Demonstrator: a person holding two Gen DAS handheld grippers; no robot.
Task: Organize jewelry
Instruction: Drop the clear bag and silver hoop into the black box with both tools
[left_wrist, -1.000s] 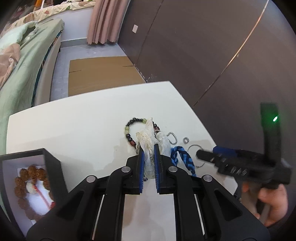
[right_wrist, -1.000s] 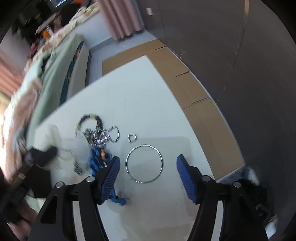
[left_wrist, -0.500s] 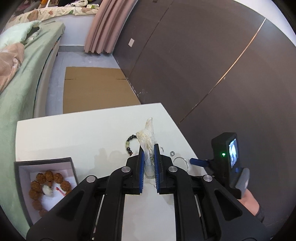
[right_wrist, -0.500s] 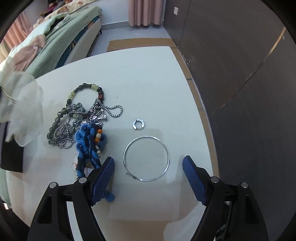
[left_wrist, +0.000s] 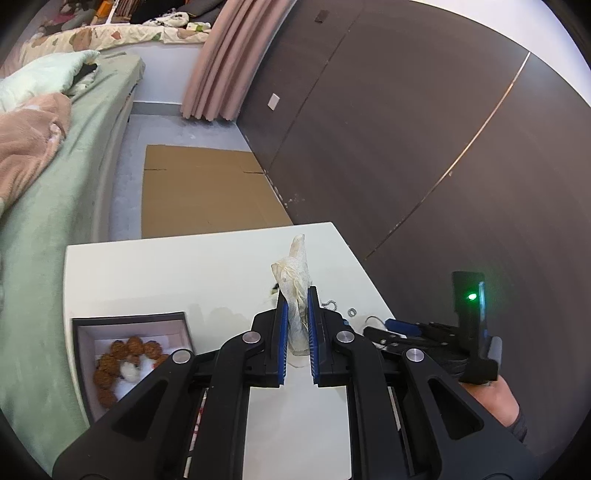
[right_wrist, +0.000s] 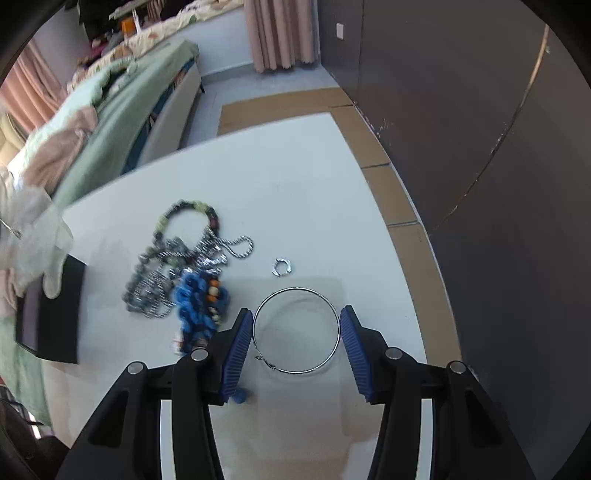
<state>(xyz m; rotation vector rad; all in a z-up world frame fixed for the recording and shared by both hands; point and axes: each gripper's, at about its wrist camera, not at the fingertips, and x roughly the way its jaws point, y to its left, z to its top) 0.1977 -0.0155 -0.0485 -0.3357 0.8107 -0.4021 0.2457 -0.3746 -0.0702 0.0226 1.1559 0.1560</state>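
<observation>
Jewelry: a thin silver hoop (right_wrist: 296, 330) lies flat on the white table (right_wrist: 280, 184), between the two blue pads of the right gripper (right_wrist: 296, 332).
Right gripper: its jaws have just been closing around the hoop; the left pad sits at the wire, the right pad just beside it, and a firm squeeze cannot be confirmed.
Left gripper: the left gripper (left_wrist: 296, 325) is clamped on a crumpled white gauzy pouch (left_wrist: 294, 291), which stands up out of the pads above the table.
Around the hoop: a small open silver ring (right_wrist: 281, 266) lies at 12 o'clock from it; a blue knotted cord bracelet (right_wrist: 199, 306) lies at 9 o'clock, touching the left pad's outer side.
Further out: a tangle of silver chain (right_wrist: 177, 269) and a dark and green bead bracelet (right_wrist: 192, 214) at 10 o'clock.
Only in the right view: the full pile of pieces; the pouch appears blurred at the left edge.
Only in the left view: an open dark box (left_wrist: 129, 332) with a white lining at 8 o'clock, holding a brown bead bracelet (left_wrist: 122, 354); the right tool's green light (left_wrist: 471, 296); the person's hand (left_wrist: 495, 398).
Writing: none readable.
</observation>
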